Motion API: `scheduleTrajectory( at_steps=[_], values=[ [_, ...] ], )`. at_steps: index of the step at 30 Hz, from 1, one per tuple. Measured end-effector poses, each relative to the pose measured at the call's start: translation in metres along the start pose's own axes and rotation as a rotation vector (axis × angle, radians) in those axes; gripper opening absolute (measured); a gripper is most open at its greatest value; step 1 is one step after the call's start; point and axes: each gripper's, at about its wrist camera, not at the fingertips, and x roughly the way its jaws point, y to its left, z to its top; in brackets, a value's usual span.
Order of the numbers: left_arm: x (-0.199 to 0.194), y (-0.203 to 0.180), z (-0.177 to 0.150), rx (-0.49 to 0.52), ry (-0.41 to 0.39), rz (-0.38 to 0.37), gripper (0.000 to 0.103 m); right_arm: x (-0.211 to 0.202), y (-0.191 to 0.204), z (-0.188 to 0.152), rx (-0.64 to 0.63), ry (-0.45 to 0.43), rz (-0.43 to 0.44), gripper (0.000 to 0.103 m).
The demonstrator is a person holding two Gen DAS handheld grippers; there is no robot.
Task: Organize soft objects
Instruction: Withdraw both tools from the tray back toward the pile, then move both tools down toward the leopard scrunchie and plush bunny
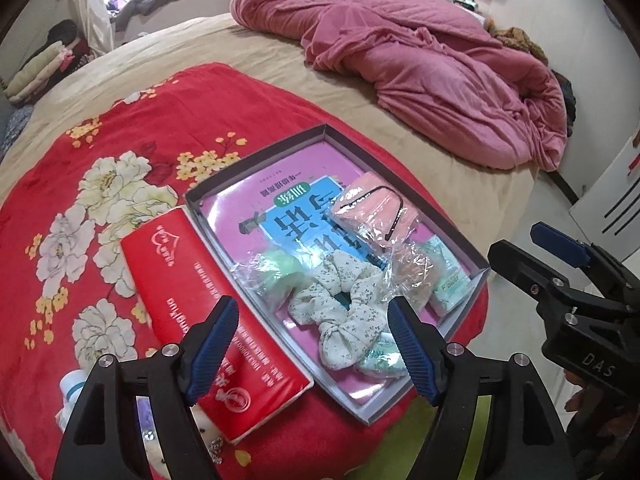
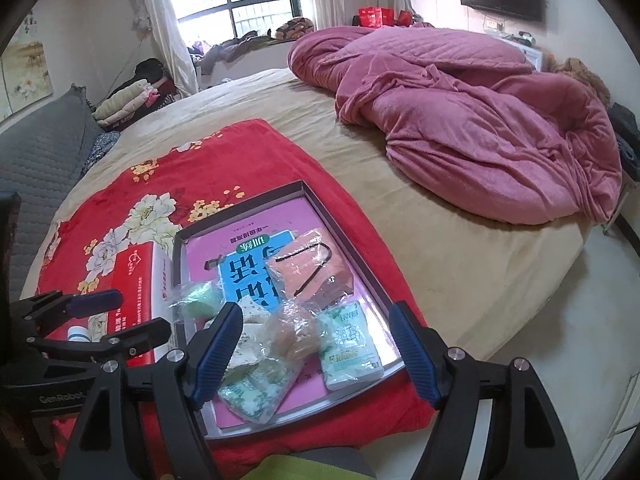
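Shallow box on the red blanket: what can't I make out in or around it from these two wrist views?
- Book cover: both views, mostly hidden under the bagged items and floral scrunchie.
- Near mint packet: left wrist view, behind the left hand-held gripper finger.
- White bottle: right wrist view, mostly hidden behind the left hand-held gripper; label unreadable.
- Red box: small print too blurred.

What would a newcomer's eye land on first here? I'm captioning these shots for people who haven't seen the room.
Probably the red floral blanket spread over the near end of the bed, with a shallow grey tray on it holding a floral scrunchie, a pink item in a clear bag and small tissue packs. Behind, a crumpled pink quilt fills the bed's far side.
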Motion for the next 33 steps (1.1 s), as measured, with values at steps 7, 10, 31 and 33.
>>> scheduleTrajectory(
  at_steps=[7, 10, 31, 33],
  values=[
    [-0.027, 0.009, -0.006, -0.023, -0.039, -0.006, 0.078, -0.015, 0.012, 0.004, -0.011, -0.031, 0.002, 0.076],
    [-0.037, 0.015, -0.010, -0.030, -0.046, -0.009, 0.078, -0.023, 0.019, 0.006, -0.016, -0.045, 0.002, 0.077],
    [-0.124, 0.096, -0.058, -0.171, -0.142, 0.054, 0.078, -0.068, 0.067, 0.013, 0.002, -0.113, 0.085, 0.085],
    [-0.136, 0.112, -0.066, -0.194, -0.155, 0.071, 0.078, -0.071, 0.071, 0.013, 0.012, -0.118, 0.100, 0.087]
  ],
)
